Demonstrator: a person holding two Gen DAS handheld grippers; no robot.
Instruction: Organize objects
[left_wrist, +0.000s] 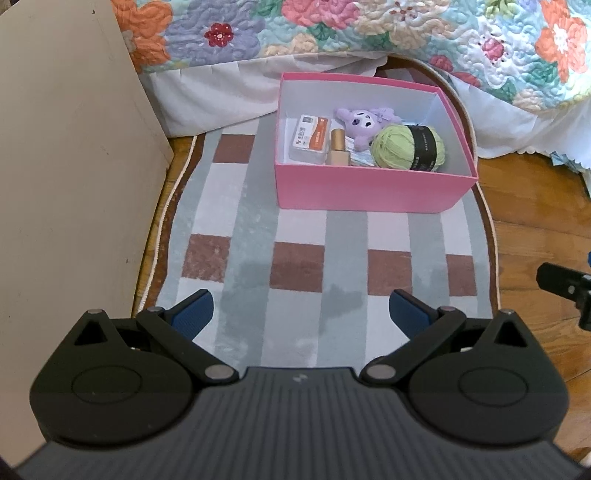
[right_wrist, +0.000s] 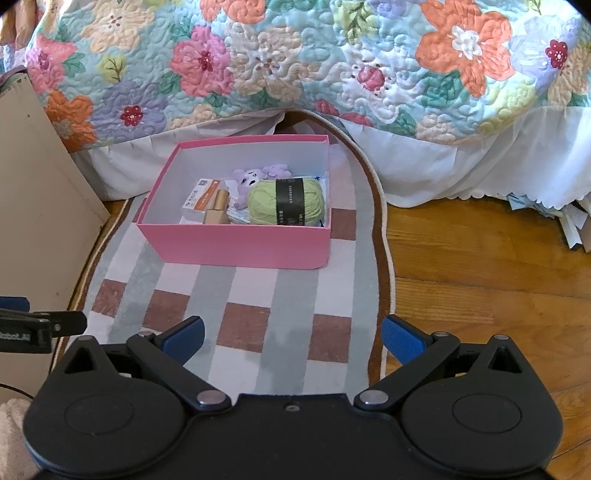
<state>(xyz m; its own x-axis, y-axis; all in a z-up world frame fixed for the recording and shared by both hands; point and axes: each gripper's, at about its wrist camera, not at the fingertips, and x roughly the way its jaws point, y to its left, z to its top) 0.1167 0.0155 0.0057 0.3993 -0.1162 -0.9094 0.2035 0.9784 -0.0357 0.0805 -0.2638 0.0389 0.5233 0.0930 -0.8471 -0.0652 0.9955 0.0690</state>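
Note:
A pink box stands on the checked rug, white inside. It holds a green yarn ball with a black band, a purple plush toy, a gold-capped bottle and a white-and-orange packet. My left gripper hovers open over the rug, well short of the box, with nothing between its blue pads. My right gripper is also open and holds nothing, near the rug's right edge.
The checked rug lies on a wooden floor. A bed with a floral quilt and white skirt stands behind the box. A beige cabinet panel rises at the left.

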